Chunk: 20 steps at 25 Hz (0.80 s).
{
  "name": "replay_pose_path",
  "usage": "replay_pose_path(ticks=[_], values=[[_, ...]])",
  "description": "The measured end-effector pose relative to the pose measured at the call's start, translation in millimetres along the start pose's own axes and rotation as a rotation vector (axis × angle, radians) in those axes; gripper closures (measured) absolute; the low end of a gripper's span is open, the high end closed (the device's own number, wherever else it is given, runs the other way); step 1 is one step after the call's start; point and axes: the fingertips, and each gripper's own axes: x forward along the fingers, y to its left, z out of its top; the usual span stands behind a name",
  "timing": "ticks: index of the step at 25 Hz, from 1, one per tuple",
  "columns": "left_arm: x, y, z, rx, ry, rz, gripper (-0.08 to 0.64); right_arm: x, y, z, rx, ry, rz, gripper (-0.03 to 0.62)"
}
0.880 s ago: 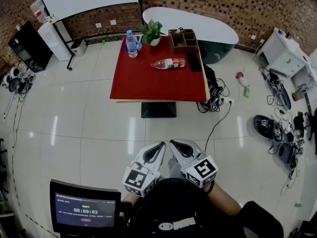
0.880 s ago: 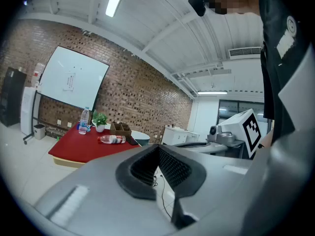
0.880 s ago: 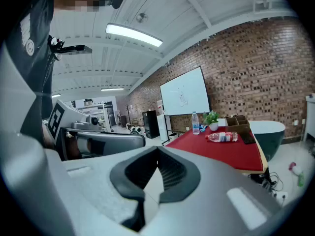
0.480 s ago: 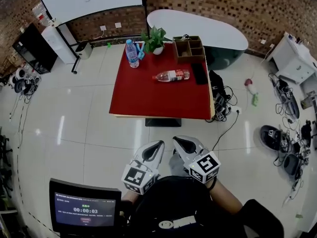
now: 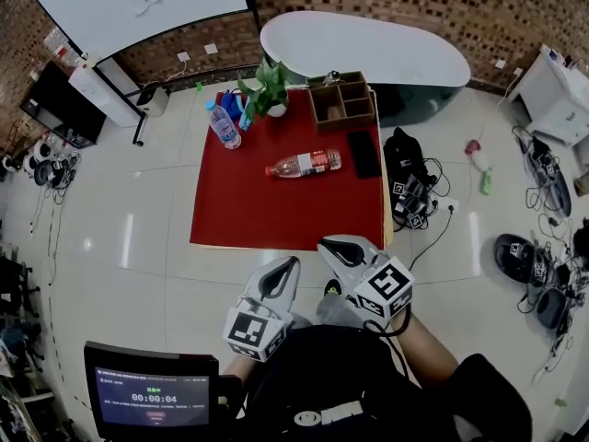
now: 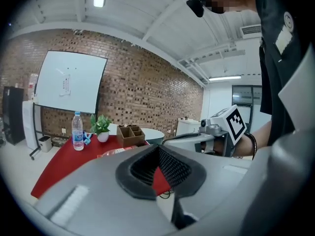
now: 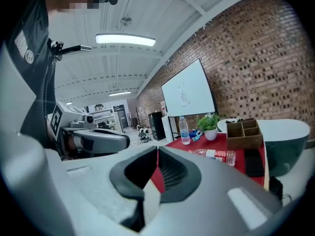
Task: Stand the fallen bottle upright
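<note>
The bottle (image 5: 305, 164) lies on its side on the red table (image 5: 239, 212), in front of the wooden box (image 5: 341, 102); the left gripper (image 5: 291, 265) and right gripper (image 5: 326, 245) hang by the table's near edge, jaws closed on nothing.

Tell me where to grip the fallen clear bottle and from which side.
Take the fallen clear plastic bottle across its round body beside the red label, coming from the red table's near edge: it lies crosswise to you, neck to the left, so jaws likely straddle it.
</note>
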Motion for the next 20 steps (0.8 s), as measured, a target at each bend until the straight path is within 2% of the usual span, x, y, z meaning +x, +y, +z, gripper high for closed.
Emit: replay_pose_path(ticks=[1, 2, 3, 4, 6, 9, 11, 14, 16, 20], values=[[3.9, 3.0, -0.3, -0.005, 0.006, 0.004, 0.555, 3.9, -7.2, -1.4, -0.027, 0.017, 0.002, 0.574], [6.4, 6.7, -1.1, -0.011, 0.013, 0.01, 0.555, 9.1, -13.2, -3.8, -0.066, 0.044, 0.004, 0.523], [8.1, 11.1, -2.3, -0.018, 0.021, 0.016, 0.555, 16.1, -18.7, -7.1, -0.117, 0.085, 0.008, 0.441], [9.4, 15.8, -3.1, -0.026, 0.026, 0.022, 0.555, 24.5, -24.3, -10.8, -0.184, 0.138, 0.012, 0.358], [11.0, 25.3, -3.6, -0.033, 0.027, 0.028, 0.555, 43.6, -37.9, -16.8, -0.378, 0.267, 0.009, 0.296], [11.9, 38.9, -5.2, -0.043, 0.021, 0.032, 0.555, 79.9, -61.8, -27.7, -0.728, 0.486, 0.013, 0.273], [10.3, 50.3, -4.9, -0.055, 0.013, 0.042, 0.555, 115.7, -78.0, -35.0, -0.888, 0.601, 0.035, 0.27], [2.2, 70.0, -9.3, -0.079, -0.009, 0.067, 0.555, 179.7, -104.4, -49.7, -0.992, 0.735, 0.075, 0.27], [-7.8, 87.1, -10.8, -0.094, -0.023, 0.102, 0.555, 217.5, -125.4, -70.6, -1.055, 0.858, 0.1, 0.27], [-36.6, 123.0, -14.5, -0.126, -0.04, 0.182, 0.555, 257.9, -159.3, -118.8, -1.162, 1.086, 0.143, 0.27]])
